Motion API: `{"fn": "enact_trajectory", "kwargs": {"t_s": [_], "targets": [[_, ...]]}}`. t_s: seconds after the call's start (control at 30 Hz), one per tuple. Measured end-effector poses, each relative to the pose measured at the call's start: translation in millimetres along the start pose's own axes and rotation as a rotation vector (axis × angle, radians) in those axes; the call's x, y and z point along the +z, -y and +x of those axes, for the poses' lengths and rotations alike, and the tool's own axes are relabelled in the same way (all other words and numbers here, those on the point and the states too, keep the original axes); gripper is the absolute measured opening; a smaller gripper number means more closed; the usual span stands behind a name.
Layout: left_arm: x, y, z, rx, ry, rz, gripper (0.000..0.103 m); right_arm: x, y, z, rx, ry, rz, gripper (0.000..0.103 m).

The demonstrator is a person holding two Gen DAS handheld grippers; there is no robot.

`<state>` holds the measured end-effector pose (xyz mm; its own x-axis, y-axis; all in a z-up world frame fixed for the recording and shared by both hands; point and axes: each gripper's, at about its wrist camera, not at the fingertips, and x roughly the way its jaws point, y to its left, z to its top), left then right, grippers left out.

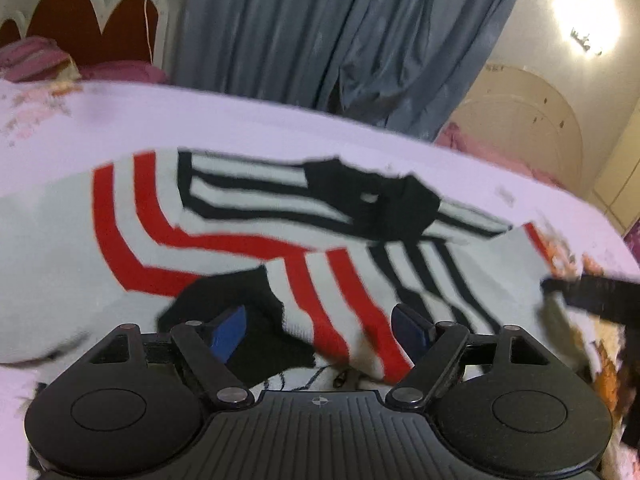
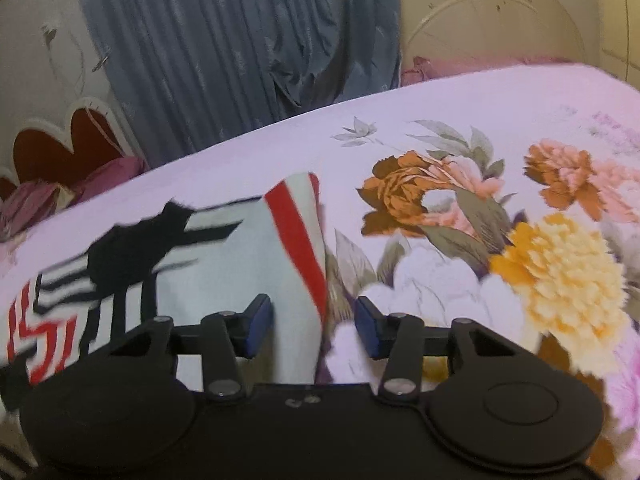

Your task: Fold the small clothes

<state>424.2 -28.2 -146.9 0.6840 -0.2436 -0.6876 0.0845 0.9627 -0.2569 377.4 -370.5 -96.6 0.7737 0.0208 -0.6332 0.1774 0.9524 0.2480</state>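
A small white knit garment (image 1: 224, 208) with red and black stripes and black patches lies spread flat on the bed. My left gripper (image 1: 320, 330) hovers over its near edge, jaws wide open, blue pads (image 1: 228, 332) apart above the red stripes and a black patch. In the right wrist view the garment (image 2: 224, 264) fills the lower left, its red-striped right edge folded over. My right gripper (image 2: 314, 325) stands open astride that edge, with cloth between the pads (image 2: 260, 322) but not pinched.
The bed sheet (image 2: 440, 112) is pale pink with large printed flowers on the right. Blue curtains (image 1: 320, 32) hang behind the bed. A red and white headboard (image 1: 80, 20) and pink pillows (image 1: 32, 58) lie at the far left. A dark blurred shape (image 1: 588, 292) enters at the right.
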Motion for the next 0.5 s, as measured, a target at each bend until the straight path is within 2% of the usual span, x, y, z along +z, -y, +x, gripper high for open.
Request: {"fn": "enact_trajectory", "kwargs": {"t_s": [0.03, 0.1, 0.13, 0.17, 0.23, 0.27, 0.3, 0.43, 0.5], "targets": [[-2.2, -1.4, 5.2, 0.011, -0.016, 0.002, 0.079, 4.5, 1.2, 5.7, 0.009, -0.001, 0.017, 0.046], [-6.9, -3.8, 8.7, 0.023, 0.000, 0.017, 0.079, 11.6, 1.0, 16.7, 0.009, -0.002, 0.029, 0.046], [-8.2, -2.3, 8.8, 0.027, 0.000, 0.031, 0.079, 14.5, 0.6, 21.6, 0.011, 0.001, 0.029, 0.036], [-9.0, 0.1, 8.8, 0.033, 0.007, 0.043, 0.079, 17.2, -0.6, 27.6, 0.012, 0.000, 0.023, 0.020], [-9.3, 1.9, 7.8, 0.039, 0.006, 0.047, 0.079, 18.0, -5.1, 37.4, -0.060, 0.005, -0.023, 0.016], [-8.8, 3.5, 5.1, 0.041, 0.006, 0.046, 0.079, 15.2, -6.5, 42.7, -0.107, 0.015, -0.066, 0.015], [-7.8, 5.6, 1.8, 0.041, 0.006, 0.050, 0.079, 13.2, -4.7, 44.8, -0.120, 0.024, -0.081, 0.014], [-8.6, 2.1, 0.9, 0.039, 0.005, 0.057, 0.079, 12.7, -12.2, 37.4, -0.151, 0.040, -0.131, 0.018], [-9.6, -1.1, 7.1, 0.042, 0.007, 0.063, 0.079, 13.4, -18.6, 23.9, -0.137, 0.073, -0.143, 0.019]]}}
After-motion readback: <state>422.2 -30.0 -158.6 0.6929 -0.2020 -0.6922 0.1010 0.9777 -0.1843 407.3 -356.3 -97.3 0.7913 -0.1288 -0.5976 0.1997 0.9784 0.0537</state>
